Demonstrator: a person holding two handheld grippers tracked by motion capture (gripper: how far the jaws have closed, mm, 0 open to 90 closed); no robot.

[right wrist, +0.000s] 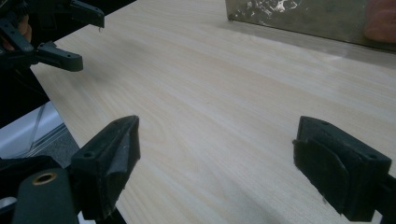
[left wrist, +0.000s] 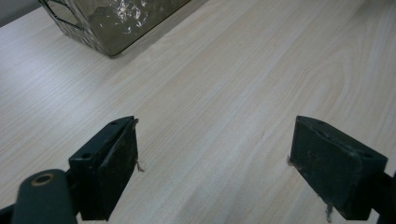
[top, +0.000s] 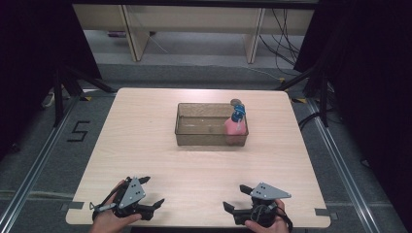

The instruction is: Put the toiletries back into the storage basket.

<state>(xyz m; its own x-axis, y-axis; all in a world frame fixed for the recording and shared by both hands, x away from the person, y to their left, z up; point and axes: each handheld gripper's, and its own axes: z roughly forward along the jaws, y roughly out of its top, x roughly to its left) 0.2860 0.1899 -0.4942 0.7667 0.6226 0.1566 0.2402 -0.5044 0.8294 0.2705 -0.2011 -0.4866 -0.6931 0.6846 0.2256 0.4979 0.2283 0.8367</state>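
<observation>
- Translucent smoky-brown plastic bin [top: 203,127], rectangular and open-topped, sits mid-way across the pale wood-grain table [top: 145,145]; everything below is placed relative to it.
- Inside the bin, at its right end, a pink bottle with a blue spray top [top: 235,124] leans against the wall, its top poking above the rim.
- Well short of the bin on the near left, the left gripper [top: 151,192] rests with its jaws spread wide, nothing between them.
- Well short of the bin on the near right, the right gripper [top: 236,198] is likewise released and empty (bare wood between its pads in its own view).
- Risk, as I judge it: reaching in for the leaning bottle may snag the bin's rim and drag the light bin along, or a pinch on the narrow blue top may let the bottle swing and slip.
</observation>
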